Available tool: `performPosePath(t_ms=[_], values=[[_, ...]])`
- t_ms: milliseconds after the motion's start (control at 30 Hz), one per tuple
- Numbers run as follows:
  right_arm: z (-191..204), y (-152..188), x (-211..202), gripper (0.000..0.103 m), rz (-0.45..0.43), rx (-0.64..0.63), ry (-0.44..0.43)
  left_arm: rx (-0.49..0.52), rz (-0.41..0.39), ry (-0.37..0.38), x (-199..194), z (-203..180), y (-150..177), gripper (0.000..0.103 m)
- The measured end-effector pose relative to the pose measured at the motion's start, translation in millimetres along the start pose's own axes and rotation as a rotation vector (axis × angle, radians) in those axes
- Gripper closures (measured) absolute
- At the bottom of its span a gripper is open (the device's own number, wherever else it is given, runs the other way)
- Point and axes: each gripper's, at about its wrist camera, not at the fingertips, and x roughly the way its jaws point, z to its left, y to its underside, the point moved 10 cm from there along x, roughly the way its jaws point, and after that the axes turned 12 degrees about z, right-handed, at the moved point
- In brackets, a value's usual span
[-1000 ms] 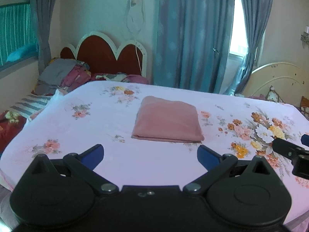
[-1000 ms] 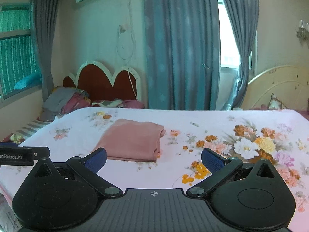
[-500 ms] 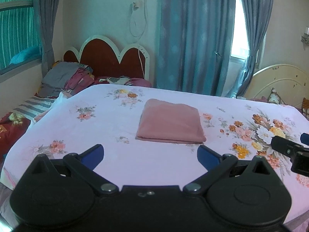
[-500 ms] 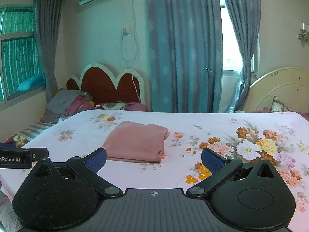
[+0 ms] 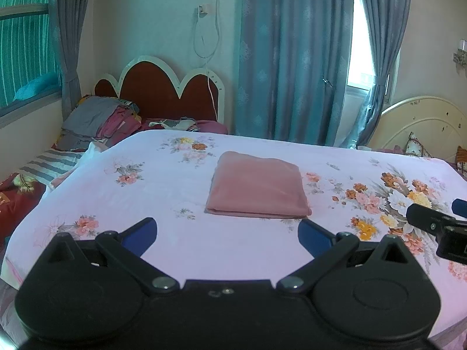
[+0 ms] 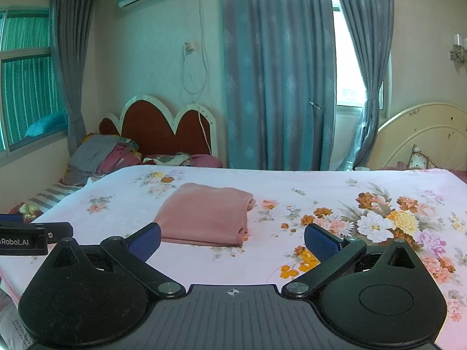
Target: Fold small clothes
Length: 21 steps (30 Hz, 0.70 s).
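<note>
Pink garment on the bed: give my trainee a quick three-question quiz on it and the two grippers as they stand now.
1. True or false: the pink garment lies folded flat on the floral sheet.
2. Multiple choice: the left gripper is A) shut on the garment, B) open and apart from it, C) out of view.
3. Fill in: the right gripper holds ____.

Key: 1 true. 2 B. 3 nothing; its jaws stand open, short of the garment's near edge.
</note>
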Motion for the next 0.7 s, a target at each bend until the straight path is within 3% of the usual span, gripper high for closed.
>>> performPosePath(t_ms=[700], values=[[0.3,0.3,6.1,0.0,0.013,-0.007,-0.017,-0.001,0.003,-0.004,1.7,0.9,-0.1,0.0]])
